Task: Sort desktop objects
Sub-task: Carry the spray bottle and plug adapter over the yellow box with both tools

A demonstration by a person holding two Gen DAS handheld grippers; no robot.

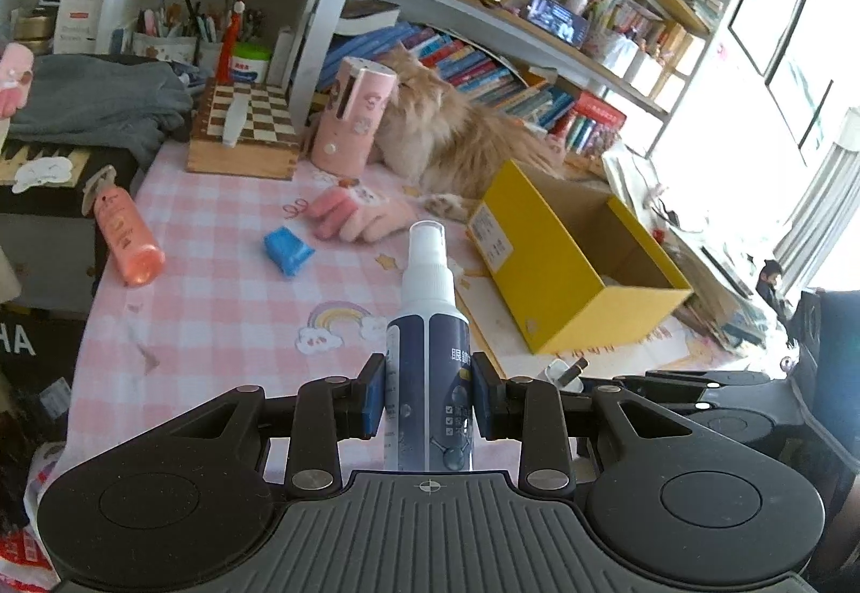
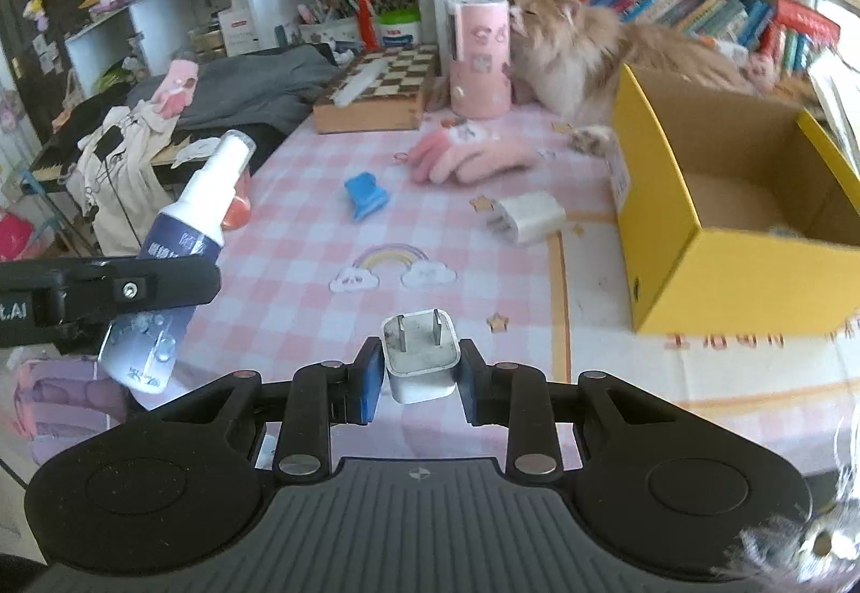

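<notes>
Both sets of jaws are closed on something. Those of the left gripper (image 1: pixel 428 405) clamp the spray bottle (image 1: pixel 428 351) across its dark-labelled body, nozzle up, held above the near edge of the pink checked tablecloth (image 1: pixel 215 286). Those of the right gripper (image 2: pixel 420 380) are drawn in tight on a small white charger plug (image 2: pixel 422 356), prongs pointing away from the camera.

My guess is that the bottle is light, stiff plastic with a slick label, so the mid-body hold suits it; the thin neck and white pump head would be a poor place to pinch. The plug looks hard, smooth and compact, and its flat sides give the pads good purchase.

Further out on the cloth lie a second white adapter (image 2: pixel 524 216), a blue clip (image 2: pixel 365 195), a pink glove (image 2: pixel 467 155) and a pink bottle (image 1: pixel 129 238) lying on its side at the far left edge.

The yellow cardboard box (image 2: pixel 672 195) stands open to the right, its brown floor looking nearly bare, with only a small indistinct thing low in one corner. A fluffy ginger cat (image 2: pixel 580 39) lies just behind it, one paw close to the box wall, nuzzling a pink cylindrical tin (image 2: pixel 478 55) whose contents cannot be seen.
</notes>
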